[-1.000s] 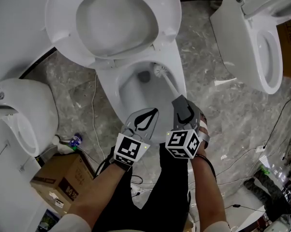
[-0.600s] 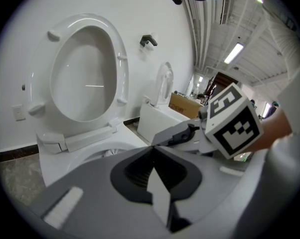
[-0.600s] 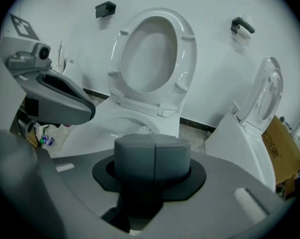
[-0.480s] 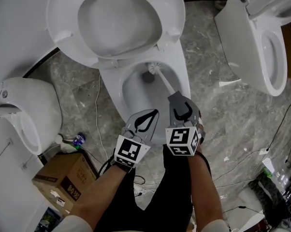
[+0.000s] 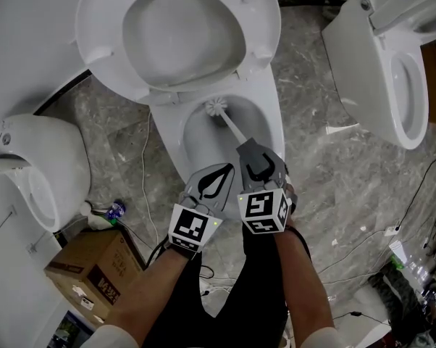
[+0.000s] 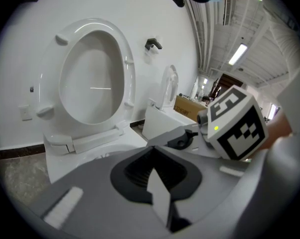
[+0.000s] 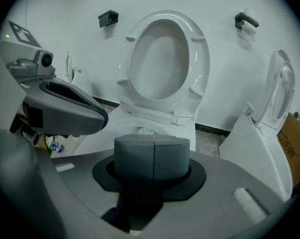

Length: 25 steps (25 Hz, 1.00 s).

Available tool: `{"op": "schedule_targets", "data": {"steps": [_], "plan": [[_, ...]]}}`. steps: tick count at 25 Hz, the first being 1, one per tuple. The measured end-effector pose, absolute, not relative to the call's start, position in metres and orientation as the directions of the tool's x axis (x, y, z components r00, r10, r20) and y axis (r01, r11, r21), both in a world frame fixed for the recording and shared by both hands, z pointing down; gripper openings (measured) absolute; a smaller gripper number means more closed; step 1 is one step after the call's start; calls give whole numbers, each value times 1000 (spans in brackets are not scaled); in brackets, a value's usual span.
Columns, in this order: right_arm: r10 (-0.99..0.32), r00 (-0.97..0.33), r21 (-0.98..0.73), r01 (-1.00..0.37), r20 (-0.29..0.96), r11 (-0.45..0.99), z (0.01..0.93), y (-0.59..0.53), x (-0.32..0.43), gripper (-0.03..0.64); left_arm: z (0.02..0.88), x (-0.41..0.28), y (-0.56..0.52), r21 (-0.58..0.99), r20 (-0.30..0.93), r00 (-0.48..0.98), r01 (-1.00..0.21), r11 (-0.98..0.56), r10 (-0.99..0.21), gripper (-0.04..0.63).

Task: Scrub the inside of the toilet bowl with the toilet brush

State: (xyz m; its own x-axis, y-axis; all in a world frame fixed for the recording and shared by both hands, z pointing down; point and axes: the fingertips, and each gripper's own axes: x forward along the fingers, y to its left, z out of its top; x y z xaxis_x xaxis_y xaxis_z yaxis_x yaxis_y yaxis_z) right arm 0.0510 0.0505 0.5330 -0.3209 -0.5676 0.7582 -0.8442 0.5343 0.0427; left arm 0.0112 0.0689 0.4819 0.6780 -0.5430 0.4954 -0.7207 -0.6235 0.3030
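Note:
The toilet bowl [image 5: 274, 130] stands in the middle of the head view with its seat [image 5: 109, 42] raised against the wall. The white toilet brush [image 5: 216, 107] has its bristle head inside the bowl, near the back rim under the seat hinge. Its thin handle slants down to my right gripper [image 5: 248, 152], which is shut on it. In the right gripper view the jaws [image 7: 152, 156] are pressed together and the brush head [image 7: 146, 131] peeks out beyond them. My left gripper [image 5: 229, 169] hovers over the bowl's front rim, shut and holding nothing; its jaws [image 6: 155, 176] are closed.
Another toilet [image 5: 392, 64] stands at the right and one more [image 5: 37, 172] at the left. A cardboard box [image 5: 87, 267] and a small bottle [image 5: 115, 210] lie at the lower left. Cables [image 5: 142, 165] trail over the marble floor.
The brush head has swept from the bowl's right side to the back left, under the seat hinge. My right gripper shifted left with it. The left gripper barely moved.

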Motion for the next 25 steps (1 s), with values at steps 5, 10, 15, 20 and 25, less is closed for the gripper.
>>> {"op": "schedule_targets", "data": {"steps": [5, 10, 15, 20, 25], "plan": [[-534, -343, 39, -814, 773, 579, 535, 58, 50, 160, 475, 0, 68, 302, 498, 664, -736, -606, -557, 6], [-482, -298, 52, -807, 824, 589, 533, 83, 65, 160, 471, -10, 72, 315, 506, 657, -744, -590, -559, 6], [-430, -269, 50, -799, 862, 599, 542, 115, 65, 160, 472, -8, 80, 334, 503, 666, -737, -587, -550, 6], [-419, -256, 49, -804, 871, 593, 565, 126, 57, 160, 483, -10, 81, 338, 494, 668, -737, -585, -556, 6], [-404, -282, 25, -793, 870, 608, 586, 131, 44, 160, 501, -21, 83, 343, 502, 655, -750, -565, -565, 6]]}}
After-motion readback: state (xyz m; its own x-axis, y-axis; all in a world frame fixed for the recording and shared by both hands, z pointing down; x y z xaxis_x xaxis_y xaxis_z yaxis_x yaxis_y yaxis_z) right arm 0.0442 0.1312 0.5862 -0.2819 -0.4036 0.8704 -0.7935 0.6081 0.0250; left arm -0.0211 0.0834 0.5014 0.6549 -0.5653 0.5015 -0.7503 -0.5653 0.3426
